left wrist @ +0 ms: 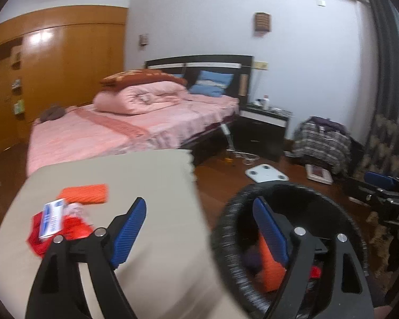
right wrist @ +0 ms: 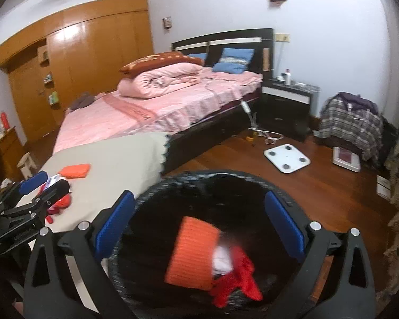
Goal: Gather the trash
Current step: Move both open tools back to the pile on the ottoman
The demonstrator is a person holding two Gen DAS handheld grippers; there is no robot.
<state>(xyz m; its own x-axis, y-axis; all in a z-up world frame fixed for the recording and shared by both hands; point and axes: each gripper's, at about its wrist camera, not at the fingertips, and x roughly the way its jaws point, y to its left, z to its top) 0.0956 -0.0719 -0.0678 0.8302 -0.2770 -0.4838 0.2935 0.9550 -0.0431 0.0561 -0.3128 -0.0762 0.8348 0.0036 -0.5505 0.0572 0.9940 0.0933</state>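
Observation:
A black waste basket [right wrist: 199,183] stands on the floor beside a beige-covered table [left wrist: 151,175]. In it lie an orange sponge-like pad [right wrist: 191,252], red wrapper [right wrist: 239,276] and white scrap. My right gripper [right wrist: 199,220] is open and empty above the basket's mouth. My left gripper [left wrist: 199,228] is open and empty, spanning the table's edge and the basket rim [left wrist: 252,194]. On the table lie another orange pad [left wrist: 85,193], a blue-white packet [left wrist: 52,219] and red wrapper [left wrist: 74,228]; they also show in the right wrist view [right wrist: 75,170].
A pink bed [right wrist: 146,106] stands behind the table. A white scale [right wrist: 286,158] and cables lie on the wooden floor. A black nightstand [right wrist: 287,103], a clothes-draped chair [right wrist: 351,125] and a wooden wardrobe [right wrist: 79,61] line the walls.

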